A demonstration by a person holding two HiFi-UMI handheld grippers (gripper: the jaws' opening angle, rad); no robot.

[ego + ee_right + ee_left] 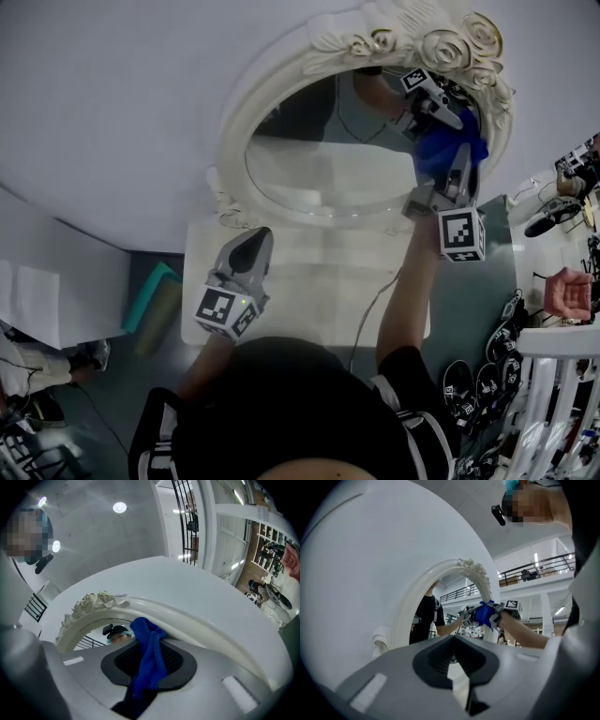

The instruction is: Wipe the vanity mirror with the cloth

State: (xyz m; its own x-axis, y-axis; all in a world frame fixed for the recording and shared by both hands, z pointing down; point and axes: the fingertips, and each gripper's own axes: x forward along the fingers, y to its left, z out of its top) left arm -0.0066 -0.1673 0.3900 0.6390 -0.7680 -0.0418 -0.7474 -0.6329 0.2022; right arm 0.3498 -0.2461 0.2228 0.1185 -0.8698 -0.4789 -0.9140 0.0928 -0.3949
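Left gripper [251, 246]: smooth grey fingers pressed together, nothing between them, tips just short of the lower frame. Vanity mirror [319, 173]: oval glass, cream moulded frame (carved roses at the crown). Blue knitted cloth [444, 150] is pinched between the fingers of the right gripper [457, 173], bunched beyond their tips against the mirror's right edge, arm stretched forward over the white table [309, 281]
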